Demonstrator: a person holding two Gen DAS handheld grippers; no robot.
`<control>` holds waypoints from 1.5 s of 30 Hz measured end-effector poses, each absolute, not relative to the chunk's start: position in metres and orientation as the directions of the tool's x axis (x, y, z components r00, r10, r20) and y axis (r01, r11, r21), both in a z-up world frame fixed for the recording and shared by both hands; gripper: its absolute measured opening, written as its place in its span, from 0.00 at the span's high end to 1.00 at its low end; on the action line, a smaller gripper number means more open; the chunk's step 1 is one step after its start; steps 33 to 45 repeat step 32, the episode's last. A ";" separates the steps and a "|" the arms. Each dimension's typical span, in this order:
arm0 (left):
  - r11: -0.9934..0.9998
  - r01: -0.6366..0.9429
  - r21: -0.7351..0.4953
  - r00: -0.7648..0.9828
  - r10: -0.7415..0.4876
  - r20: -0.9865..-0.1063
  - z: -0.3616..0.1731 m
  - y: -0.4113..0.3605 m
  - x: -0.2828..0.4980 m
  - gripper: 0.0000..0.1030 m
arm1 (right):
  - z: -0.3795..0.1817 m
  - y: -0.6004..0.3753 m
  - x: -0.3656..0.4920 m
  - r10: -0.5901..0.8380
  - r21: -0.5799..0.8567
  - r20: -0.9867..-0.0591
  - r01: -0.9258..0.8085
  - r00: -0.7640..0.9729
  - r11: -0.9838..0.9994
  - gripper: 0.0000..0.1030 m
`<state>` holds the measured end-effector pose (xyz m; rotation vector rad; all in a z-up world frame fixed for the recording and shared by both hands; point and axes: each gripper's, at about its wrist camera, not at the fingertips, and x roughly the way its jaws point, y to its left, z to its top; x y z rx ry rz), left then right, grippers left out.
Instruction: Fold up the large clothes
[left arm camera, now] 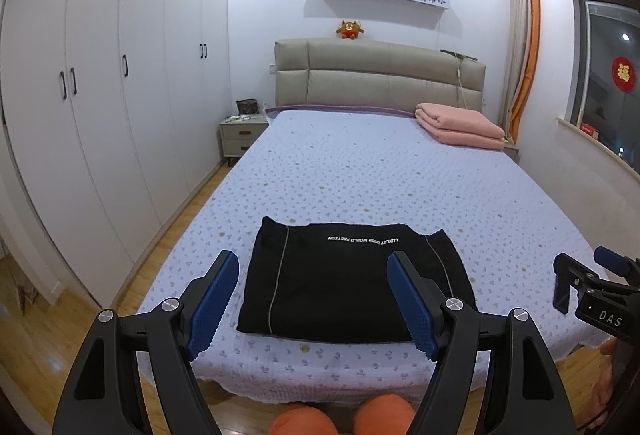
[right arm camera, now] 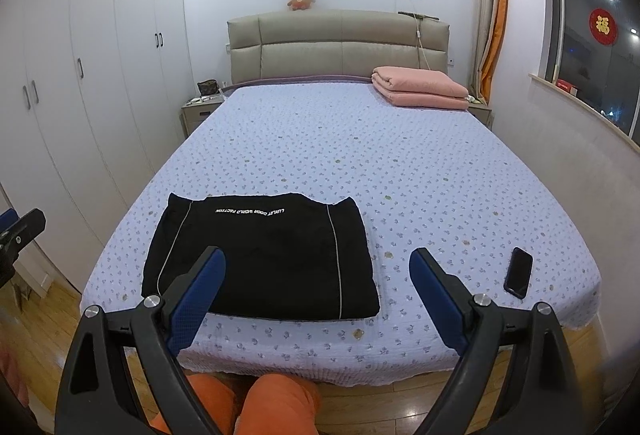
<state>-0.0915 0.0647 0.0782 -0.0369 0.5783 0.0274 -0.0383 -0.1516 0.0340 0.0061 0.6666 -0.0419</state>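
A black garment (left arm camera: 344,283) with white lettering and thin grey piping lies folded into a flat rectangle near the foot of the bed (left arm camera: 360,171); it also shows in the right wrist view (right arm camera: 260,259). My left gripper (left arm camera: 314,299) is open and empty, held above the bed's near edge in front of the garment. My right gripper (right arm camera: 316,295) is open and empty, held above the near edge just right of the garment. The right gripper also shows at the right edge of the left wrist view (left arm camera: 588,283).
A black phone (right arm camera: 518,272) lies on the bed's near right corner. A folded pink blanket (right arm camera: 420,87) sits by the headboard (right arm camera: 340,47). White wardrobes (left arm camera: 100,95) line the left wall. A nightstand (left arm camera: 240,133) stands beside the bed. A window sill (right arm camera: 580,107) runs along the right.
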 end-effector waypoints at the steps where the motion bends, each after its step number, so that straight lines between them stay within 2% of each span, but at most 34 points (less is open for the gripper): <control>1: 0.999 -0.034 -0.027 0.837 0.014 -0.548 0.077 0.066 -0.090 0.24 | 0.034 -0.150 -0.037 -0.039 -0.010 -0.619 0.042 0.784 0.999 0.08; 18: 0.998 -0.040 -0.056 0.776 -0.004 -0.631 0.036 0.081 -0.037 0.24 | 0.009 -0.133 0.010 -0.073 -0.072 -0.675 0.032 0.734 0.997 0.08; 31: 0.995 -0.096 -0.013 0.782 0.067 -0.619 0.033 0.087 -0.032 0.24 | -0.003 -0.126 0.022 -0.070 -0.079 -0.691 0.021 0.720 0.997 0.08; 45: 0.995 -0.095 -0.008 0.780 0.069 -0.621 0.032 0.087 -0.032 0.24 | -0.003 -0.126 0.022 -0.071 -0.081 -0.690 0.020 0.720 0.997 0.08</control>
